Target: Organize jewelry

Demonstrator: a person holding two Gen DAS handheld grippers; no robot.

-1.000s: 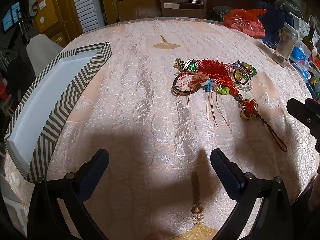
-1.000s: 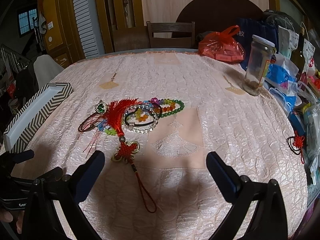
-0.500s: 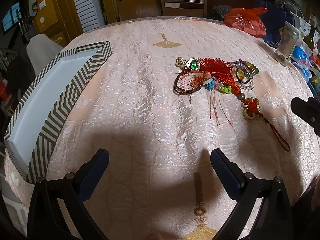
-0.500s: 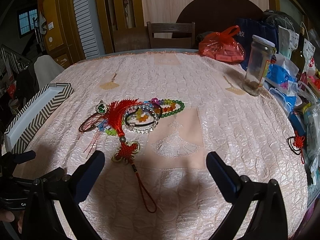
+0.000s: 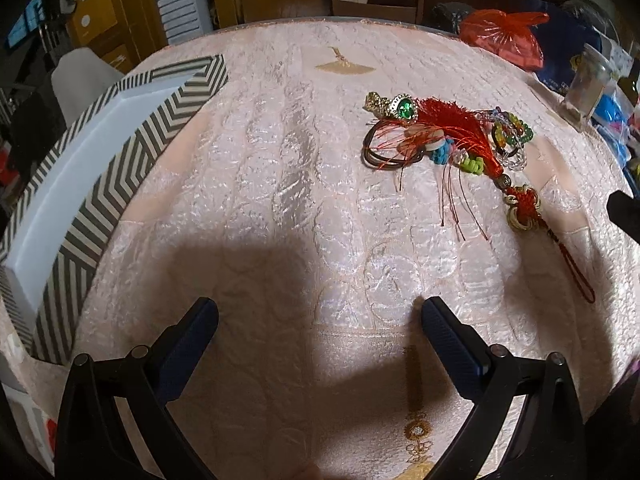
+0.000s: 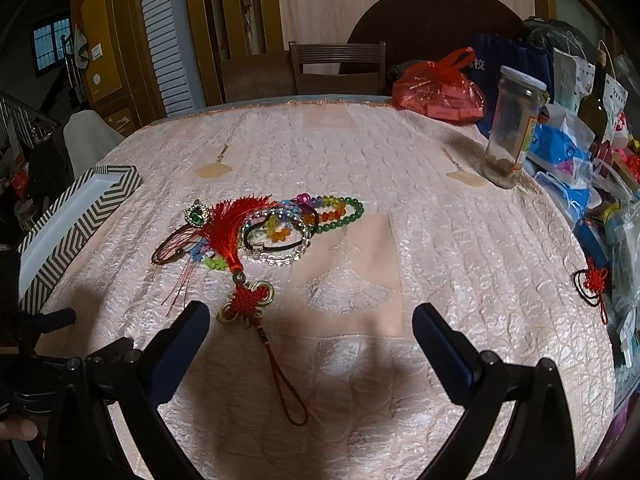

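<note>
A pile of jewelry lies on the pink tablecloth: a red tassel knot charm, a green-stone brooch, a clear bead bracelet, a green bead bracelet and brown cord loops. A white box with a zigzag rim stands at the left. My left gripper is open and empty, near the table's front, left of the pile. My right gripper is open and empty, just in front of the charm's knot.
A glass jar, a red plastic bag, a dark bottle and blue packets crowd the table's right side. A second small red knot charm lies at the right edge. A wooden chair stands behind the table.
My left gripper has drifted slightly, so the pile sits a little further right in its view. My right gripper has edged forward toward the charm. Both stay open.
</note>
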